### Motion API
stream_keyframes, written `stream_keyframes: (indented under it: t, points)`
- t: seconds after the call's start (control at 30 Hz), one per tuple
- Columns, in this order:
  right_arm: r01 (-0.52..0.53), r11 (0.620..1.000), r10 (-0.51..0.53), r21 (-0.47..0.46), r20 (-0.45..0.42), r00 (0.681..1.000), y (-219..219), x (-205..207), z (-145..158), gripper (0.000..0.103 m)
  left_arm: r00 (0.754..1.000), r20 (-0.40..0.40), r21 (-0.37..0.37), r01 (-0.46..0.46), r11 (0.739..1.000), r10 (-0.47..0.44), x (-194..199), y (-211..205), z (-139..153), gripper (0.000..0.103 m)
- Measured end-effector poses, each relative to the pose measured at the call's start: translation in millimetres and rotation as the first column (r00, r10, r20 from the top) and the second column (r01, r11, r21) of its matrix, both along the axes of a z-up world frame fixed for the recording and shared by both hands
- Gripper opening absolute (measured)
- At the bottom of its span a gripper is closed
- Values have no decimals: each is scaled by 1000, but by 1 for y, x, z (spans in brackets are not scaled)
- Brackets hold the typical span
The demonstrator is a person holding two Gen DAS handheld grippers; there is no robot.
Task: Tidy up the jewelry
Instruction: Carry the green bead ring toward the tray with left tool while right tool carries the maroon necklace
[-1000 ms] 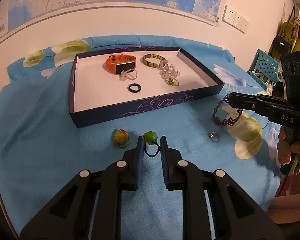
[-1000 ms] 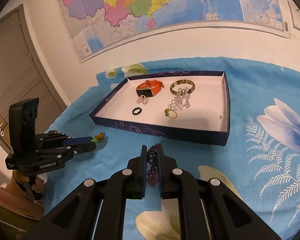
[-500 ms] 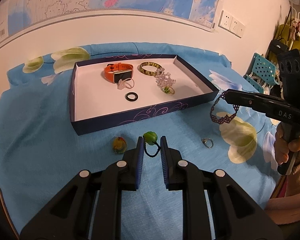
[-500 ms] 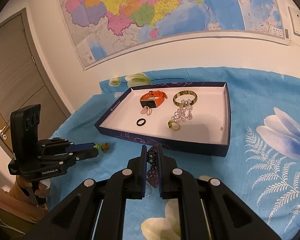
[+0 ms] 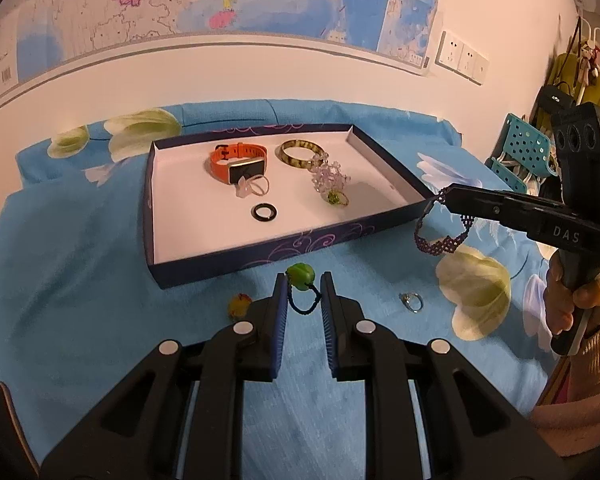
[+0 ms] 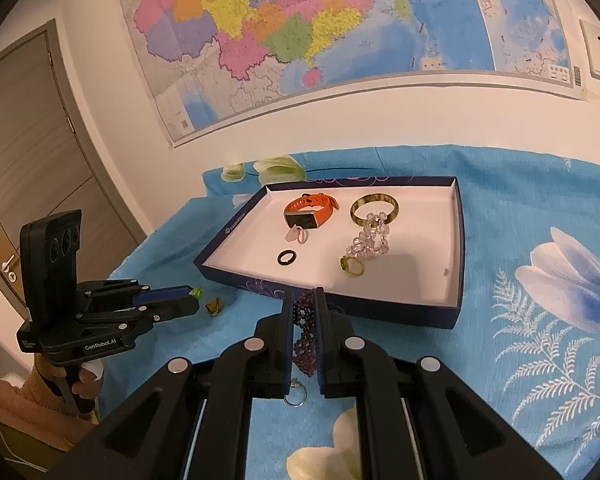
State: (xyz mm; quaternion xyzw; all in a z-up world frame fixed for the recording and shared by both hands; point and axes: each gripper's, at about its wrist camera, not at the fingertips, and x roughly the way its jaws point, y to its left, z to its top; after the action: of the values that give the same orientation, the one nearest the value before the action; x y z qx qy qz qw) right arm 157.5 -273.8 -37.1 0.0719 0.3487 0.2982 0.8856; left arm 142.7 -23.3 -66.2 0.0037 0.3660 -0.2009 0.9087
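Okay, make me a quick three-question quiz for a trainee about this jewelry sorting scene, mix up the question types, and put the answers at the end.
1. True or false: the right gripper is shut on the purple beaded bracelet.
2. What does the left gripper hold? A) the silver ring B) the green-bead hair tie C) the black ring
3. Fill in: the orange watch lies inside the ______.

Key
1. True; the bracelet hangs from its tips.
2. B, the green-bead hair tie. The silver ring lies on the blue cloth; the black ring is in the box.
3. box
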Motion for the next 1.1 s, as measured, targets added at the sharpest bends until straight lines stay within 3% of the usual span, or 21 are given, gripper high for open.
stream_keyframes:
  t: [1.1]
  points:
    - [-27,1000,27,5,54,998,14,25,22,8,998,57,-3,-18,1000,18,22,-1,19,17]
